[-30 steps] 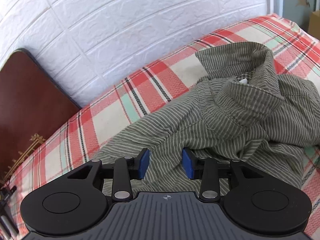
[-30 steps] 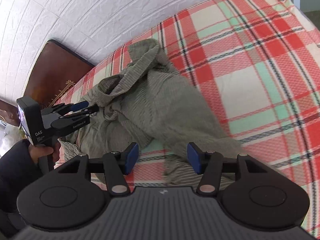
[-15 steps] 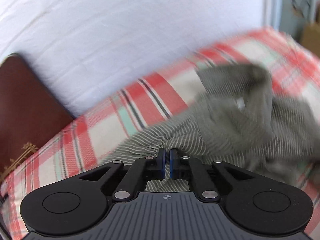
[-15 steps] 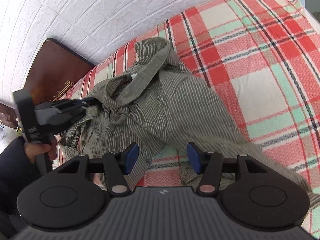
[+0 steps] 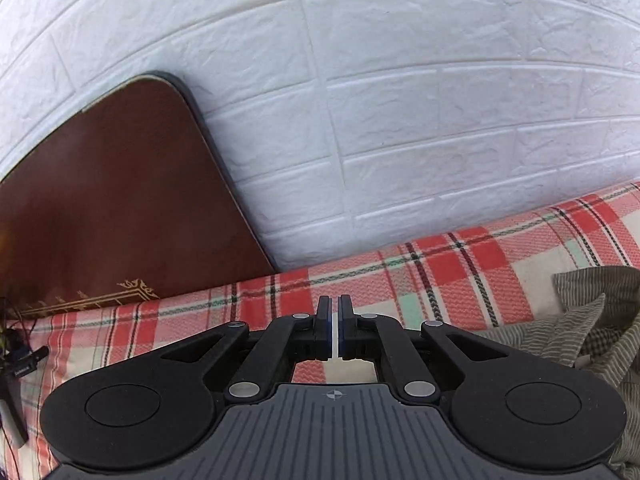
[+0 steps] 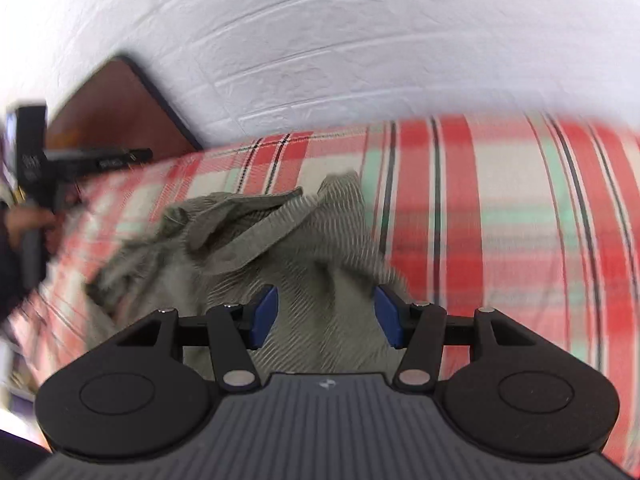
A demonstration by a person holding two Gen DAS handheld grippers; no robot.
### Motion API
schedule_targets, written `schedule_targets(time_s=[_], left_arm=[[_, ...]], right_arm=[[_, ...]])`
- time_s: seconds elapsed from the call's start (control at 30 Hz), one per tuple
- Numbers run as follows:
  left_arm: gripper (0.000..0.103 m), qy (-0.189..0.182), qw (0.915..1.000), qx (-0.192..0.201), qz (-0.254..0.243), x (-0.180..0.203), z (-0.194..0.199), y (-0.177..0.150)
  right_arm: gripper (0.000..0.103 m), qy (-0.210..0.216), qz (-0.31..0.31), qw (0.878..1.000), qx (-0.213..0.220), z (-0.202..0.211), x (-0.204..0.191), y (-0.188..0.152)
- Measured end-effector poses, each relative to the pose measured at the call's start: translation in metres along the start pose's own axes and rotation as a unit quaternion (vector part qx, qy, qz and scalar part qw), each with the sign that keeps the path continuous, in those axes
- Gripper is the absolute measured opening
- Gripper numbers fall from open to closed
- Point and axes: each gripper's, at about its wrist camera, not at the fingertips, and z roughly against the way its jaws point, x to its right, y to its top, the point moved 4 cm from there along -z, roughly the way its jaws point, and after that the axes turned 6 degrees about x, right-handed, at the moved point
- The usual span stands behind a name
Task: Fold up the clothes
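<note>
A grey-green striped shirt (image 6: 280, 248) lies crumpled on the red, white and green plaid bedcover (image 6: 500, 220). My right gripper (image 6: 326, 314) hangs open just over the shirt's near part, with cloth showing between and below its blue pads. In the left wrist view only the shirt's collar end (image 5: 580, 320) shows, at the lower right. My left gripper (image 5: 332, 320) is shut, no cloth shows between its pads, and it points at the bedcover (image 5: 460, 272) and the wall. In the blurred right wrist view the left gripper (image 6: 148, 155) is raised to the shirt's left, held by a hand (image 6: 24, 220).
A white brick-pattern wall (image 5: 400, 80) runs along the far side of the bed. A dark brown headboard (image 5: 120, 200) stands at the left end. Dark cables (image 5: 16, 360) hang beside the bed at the far left.
My left gripper, shut on a fold of the shirt half a second ago, has swung left and up, away from the cloth. My right gripper has moved in over the shirt and stays open.
</note>
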Motion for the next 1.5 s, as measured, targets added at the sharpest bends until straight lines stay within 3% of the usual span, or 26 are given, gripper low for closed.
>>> schedule_targets(time_s=[0.07,0.1,0.13,0.27,0.37,0.53,0.63,0.77,0.8,0.83,0.87,0.9,0.93,0.97,1.0,1.2,1.37,1.5], left_arm=[[0.006,-0.029,0.999,-0.002,-0.033,0.007,0.007,-0.008],[0.019,-0.043,0.9978,-0.002,-0.05,0.01,0.01,-0.012],[0.024,-0.057,0.9957,-0.003,-0.072,0.016,0.013,-0.018],[0.03,-0.099,0.9805,-0.001,-0.17,0.045,0.02,-0.038],[0.05,-0.116,0.9687,0.002,-0.22,0.059,0.019,-0.045],[0.053,-0.139,0.9448,0.006,-0.297,0.08,0.015,-0.057],[0.054,-0.123,0.9407,0.002,-0.316,0.078,0.006,-0.059],[0.054,-0.119,0.9414,-0.02,-0.315,0.073,-0.014,-0.06],[0.05,-0.12,0.9408,-0.026,-0.316,0.074,-0.019,-0.061],[0.039,-0.122,0.9412,-0.032,-0.313,0.074,-0.022,-0.061],[0.02,-0.126,0.9426,-0.039,-0.307,0.074,-0.025,-0.06],[0.006,-0.127,0.9453,-0.043,-0.297,0.074,-0.027,-0.058],[0.005,-0.127,0.9494,-0.043,-0.284,0.073,-0.028,-0.055],[0.003,-0.127,0.9533,-0.044,-0.27,0.071,-0.029,-0.053],[0.002,-0.124,0.9577,-0.041,-0.256,0.068,-0.029,-0.049],[0.0,-0.094,0.9854,-0.021,-0.14,0.023,-0.035,-0.027],[0.0,-0.052,0.9941,-0.017,-0.094,-0.005,-0.051,-0.015],[0.0,-0.029,0.9977,-0.016,-0.059,-0.023,-0.064,-0.007]], right_arm=[[0.059,-0.014,0.042,0.999,-0.013,-0.012,0.001,0.005],[0.059,-0.014,0.054,0.998,-0.02,-0.017,0.002,0.007],[0.059,-0.013,0.066,0.997,-0.027,-0.022,0.002,0.009],[0.058,-0.015,0.094,0.994,-0.05,-0.04,0.0,0.011],[0.058,-0.011,0.098,0.994,-0.056,-0.048,-0.003,0.013],[0.058,0.0,0.104,0.992,-0.065,-0.057,-0.009,0.017],[0.058,0.003,0.108,0.992,-0.072,-0.063,-0.01,0.016],[0.058,0.0,0.111,0.99,-0.083,-0.076,-0.009,0.014],[0.058,-0.001,0.111,0.99,-0.084,-0.079,-0.009,0.014],[0.058,-0.001,0.111,0.99,-0.085,-0.083,-0.009,0.015],[0.056,0.0,0.108,0.99,-0.086,-0.086,-0.009,0.016],[0.049,0.001,0.105,0.991,-0.088,-0.089,-0.009,0.017],[0.041,0.006,0.101,0.991,-0.09,-0.091,-0.01,0.019],[0.019,0.014,0.096,0.991,-0.091,-0.09,-0.01,0.021],[0.016,0.021,0.094,0.992,-0.086,-0.087,-0.012,0.026],[0.011,0.064,0.089,0.993,-0.043,-0.062,-0.028,0.062],[0.01,0.09,0.075,0.993,0.006,-0.055,-0.04,0.106],[0.01,0.09,0.062,0.994,0.02,-0.069,-0.044,0.135]])
